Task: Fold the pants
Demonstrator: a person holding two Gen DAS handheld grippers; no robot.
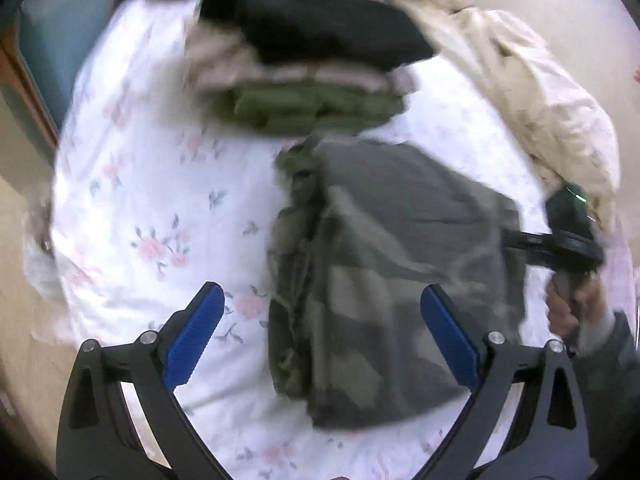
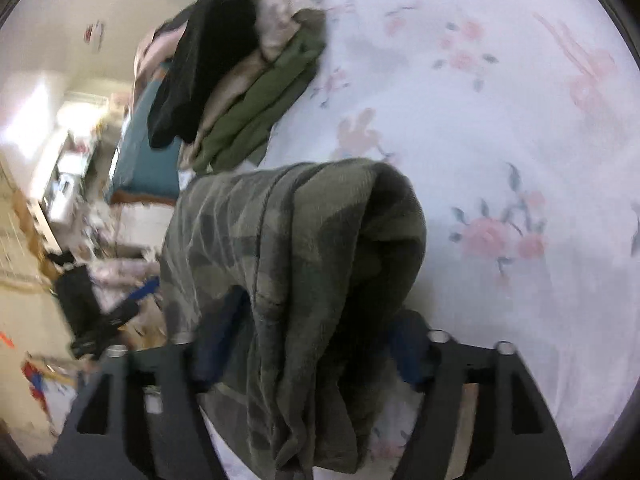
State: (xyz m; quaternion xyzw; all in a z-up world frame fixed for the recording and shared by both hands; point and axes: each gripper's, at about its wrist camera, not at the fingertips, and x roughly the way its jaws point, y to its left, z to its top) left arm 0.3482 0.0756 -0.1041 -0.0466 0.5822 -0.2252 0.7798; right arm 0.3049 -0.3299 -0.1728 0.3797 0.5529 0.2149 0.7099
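Camouflage pants (image 1: 380,280) lie folded into a bundle on the floral bedsheet (image 1: 160,208). My left gripper (image 1: 324,336) hovers above them, open, with its blue pads (image 1: 196,336) wide apart and nothing between them. A hand holds my right gripper (image 1: 514,246) at the bundle's right edge. In the right wrist view the pants (image 2: 304,240) fill the space between the fingers of my right gripper (image 2: 320,308). The cloth drapes over and between the wide jaws, and the pads do not visibly press on it. Both views are blurred.
A stack of folded clothes (image 1: 312,60), black over beige over green, sits beyond the pants, also seen as the stack (image 2: 240,80). A rumpled cream duvet (image 1: 520,80) lies along the far right. The bed's edge and cluttered floor (image 2: 60,260) show left.
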